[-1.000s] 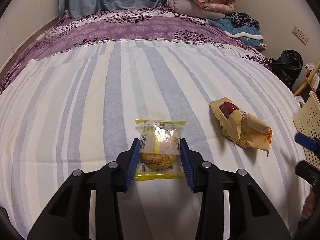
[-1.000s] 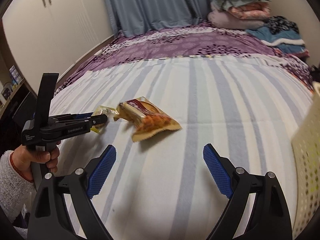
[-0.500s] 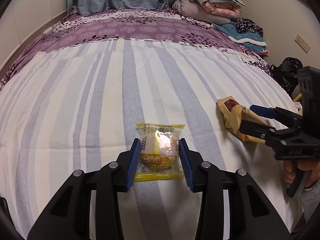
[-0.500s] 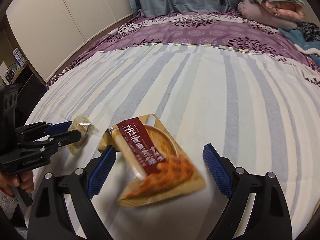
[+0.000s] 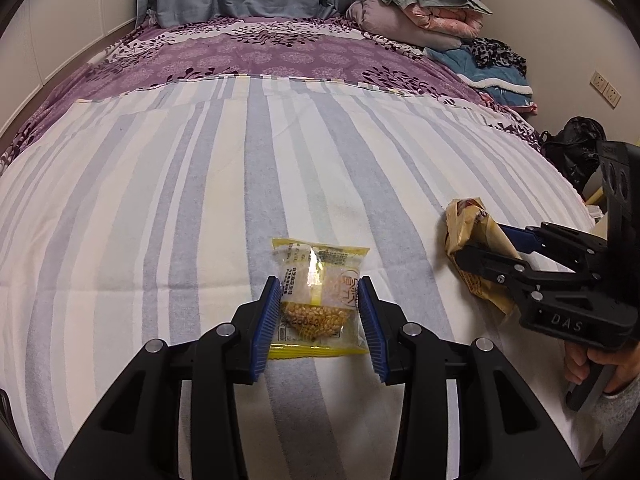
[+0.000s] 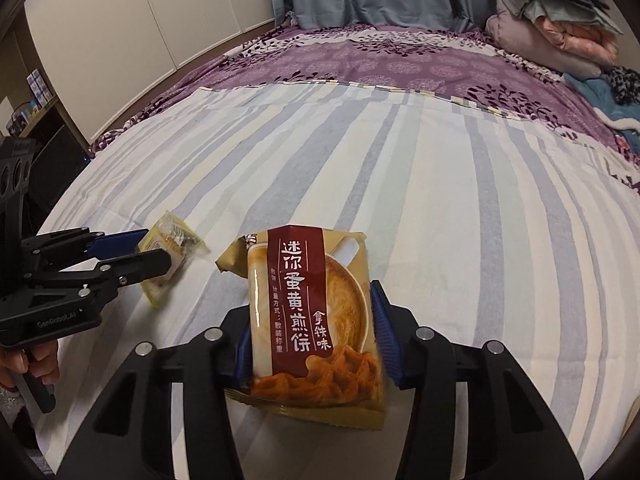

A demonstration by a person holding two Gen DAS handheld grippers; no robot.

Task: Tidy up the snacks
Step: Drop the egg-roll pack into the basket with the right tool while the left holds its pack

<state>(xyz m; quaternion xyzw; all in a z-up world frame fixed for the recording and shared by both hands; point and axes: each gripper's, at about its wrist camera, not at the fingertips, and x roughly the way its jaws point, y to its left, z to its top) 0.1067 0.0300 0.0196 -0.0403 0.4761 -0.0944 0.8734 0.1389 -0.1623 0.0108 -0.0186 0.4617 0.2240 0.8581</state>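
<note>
Since a second ago, my right gripper [image 5: 486, 246] has come into the left wrist view from the right edge of the bed [image 5: 160, 208] and reached the tan snack bag [image 5: 466, 228], which back then lay alone on the striped sheet. My left gripper [image 5: 318, 310] has hardly shifted: its blue pads are pressed against the sides of the small yellow corn packet [image 5: 318, 296], gripping it where it rests on the sheet near the bed's front edge. The tan bag sits well to the right of the packet, its near end now hidden behind the right gripper's black fingers. A hand [image 5: 600, 364] holds that gripper's handle at the lower right.

From the right wrist view, the change is plainer. A second ago my right gripper [image 6: 314, 340] stood wide apart over bare sheet [image 6: 440, 200], with the snack bag [image 6: 312, 312] far ahead; now the bag fills the space between the pads and the jaws are closing on it, both pads already touching its sides. The bag's front end points away from me, toward the middle of the bed. To the left, my left gripper [image 6: 154, 248] clamps the corn packet [image 6: 172, 240], which lies close beside the bag's far corner.

I judge that both snacks are now secured, one per gripper, so the next step is lifting them off the bed toward wherever they are to be sorted; no container shows in either view now.
</note>
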